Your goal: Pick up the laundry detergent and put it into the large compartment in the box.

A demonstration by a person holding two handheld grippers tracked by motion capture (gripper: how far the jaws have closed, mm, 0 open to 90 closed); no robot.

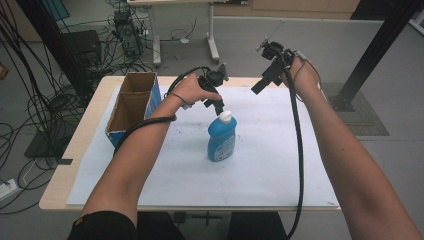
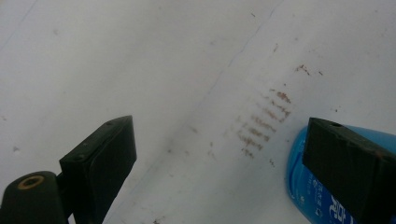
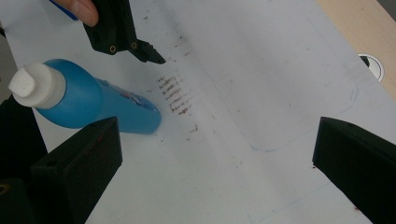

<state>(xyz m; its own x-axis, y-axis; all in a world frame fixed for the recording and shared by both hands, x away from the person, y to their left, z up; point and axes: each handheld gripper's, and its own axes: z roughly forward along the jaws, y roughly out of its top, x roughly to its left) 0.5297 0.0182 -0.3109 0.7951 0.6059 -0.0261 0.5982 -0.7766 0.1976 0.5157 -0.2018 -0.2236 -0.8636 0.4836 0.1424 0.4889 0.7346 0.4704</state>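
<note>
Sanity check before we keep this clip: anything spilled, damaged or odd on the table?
No spill. The blue bottle stands upright with its white cap on. One oddity: a patch of short brownish streaks stains the white mat beside the bottle. The cardboard box sits open, looking intact.

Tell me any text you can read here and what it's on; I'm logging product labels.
Blue bottle: its label carries print, too small and blurred to read in the high view.
Same bottle in the left gripper view: white characters, partly hidden behind a jaw, unreadable.
Cardboard box: no visible text.
</note>
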